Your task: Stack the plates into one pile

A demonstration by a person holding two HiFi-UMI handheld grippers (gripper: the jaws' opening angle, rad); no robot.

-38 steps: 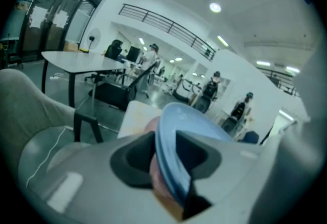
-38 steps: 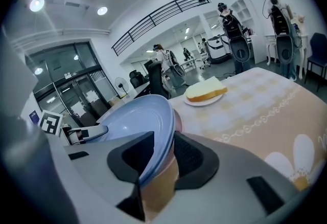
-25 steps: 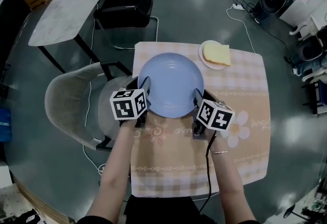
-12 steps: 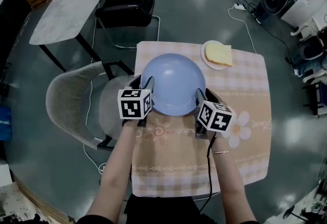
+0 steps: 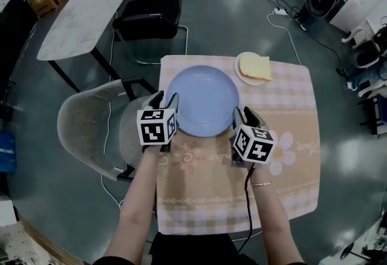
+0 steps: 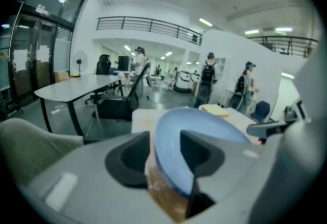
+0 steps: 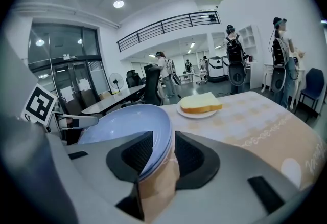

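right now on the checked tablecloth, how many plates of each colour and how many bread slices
blue plate: 1
white plate: 1
bread slice: 1
total: 3

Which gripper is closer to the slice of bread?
Right. The right gripper is at the right rim of the blue plate, on the side of the bread slice; the left gripper is at the opposite rim, farther. Both have just been opening their jaws, rim between them.
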